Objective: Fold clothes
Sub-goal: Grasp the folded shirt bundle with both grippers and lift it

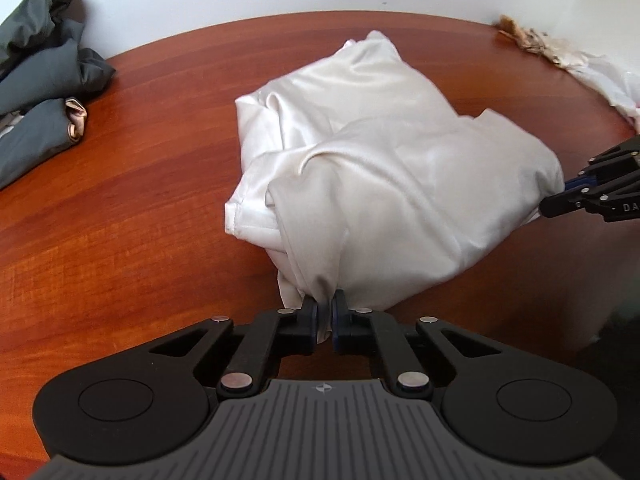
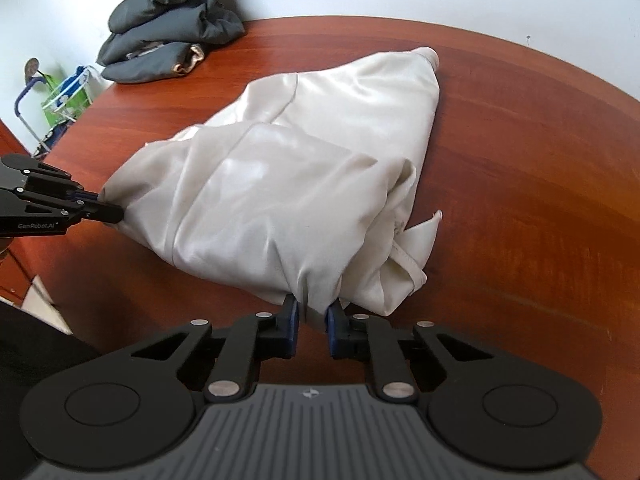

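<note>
A shiny cream-white garment lies bunched and partly folded on the reddish wooden table. My left gripper is shut on a gathered corner of it at the near edge. In the right wrist view the same garment fills the middle, and my right gripper pinches another corner of the cloth between its blue pads. Each gripper shows in the other's view: the right gripper at the garment's right edge, the left gripper at its left edge.
A pile of dark grey clothes sits at the table's far left by the white wall, seen again as a grey pile. More pale cloth lies at the far right. A folding rack stands beyond the table edge.
</note>
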Available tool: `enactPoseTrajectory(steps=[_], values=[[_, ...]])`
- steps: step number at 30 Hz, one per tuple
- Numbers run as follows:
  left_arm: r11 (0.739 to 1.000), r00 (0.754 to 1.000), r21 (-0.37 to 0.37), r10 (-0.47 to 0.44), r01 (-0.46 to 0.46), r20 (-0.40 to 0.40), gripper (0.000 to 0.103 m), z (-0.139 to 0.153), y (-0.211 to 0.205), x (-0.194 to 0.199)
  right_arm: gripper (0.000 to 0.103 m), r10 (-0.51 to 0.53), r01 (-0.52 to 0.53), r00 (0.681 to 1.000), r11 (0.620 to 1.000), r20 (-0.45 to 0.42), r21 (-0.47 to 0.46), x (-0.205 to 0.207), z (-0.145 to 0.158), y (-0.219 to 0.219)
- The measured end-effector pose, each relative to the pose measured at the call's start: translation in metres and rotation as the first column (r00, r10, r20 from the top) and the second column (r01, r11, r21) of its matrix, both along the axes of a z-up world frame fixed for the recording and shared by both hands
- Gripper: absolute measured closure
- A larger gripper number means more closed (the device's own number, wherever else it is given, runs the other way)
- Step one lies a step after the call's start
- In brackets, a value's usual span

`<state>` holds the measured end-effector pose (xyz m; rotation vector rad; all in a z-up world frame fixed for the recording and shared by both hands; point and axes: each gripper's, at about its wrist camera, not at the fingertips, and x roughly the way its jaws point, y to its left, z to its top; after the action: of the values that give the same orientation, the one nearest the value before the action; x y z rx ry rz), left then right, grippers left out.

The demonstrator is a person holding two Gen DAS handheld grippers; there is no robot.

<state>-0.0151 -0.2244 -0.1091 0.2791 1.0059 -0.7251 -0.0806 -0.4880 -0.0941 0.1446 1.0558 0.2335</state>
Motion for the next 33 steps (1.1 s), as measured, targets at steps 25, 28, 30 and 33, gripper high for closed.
enactPoseTrajectory(steps=[25,28,30,33], values=[[0.97,0.975,-0.152,0.204,-0.19,0.083,0.099,0.059,-0.036,0.088,0.094,-0.184,0.174,0.981,0.973,0.056,0.15,0.075,0.059,-0.056],[0.96,0.965,-0.136,0.254,-0.243,0.07,0.099,0.045,-0.045,0.118,0.094,-0.186,0.178,0.981,0.976,0.052,0.124,0.106,0.049,-0.063],[0.956,0.96,-0.125,0.274,-0.265,0.063,0.099,0.037,-0.049,0.132,0.094,-0.186,0.179,0.981,0.977,0.048,0.115,0.118,0.043,-0.066],[0.952,0.954,-0.101,0.295,-0.289,0.052,0.099,0.021,-0.052,0.149,0.094,-0.182,0.178,0.983,0.98,0.035,0.087,0.141,0.03,-0.069]])
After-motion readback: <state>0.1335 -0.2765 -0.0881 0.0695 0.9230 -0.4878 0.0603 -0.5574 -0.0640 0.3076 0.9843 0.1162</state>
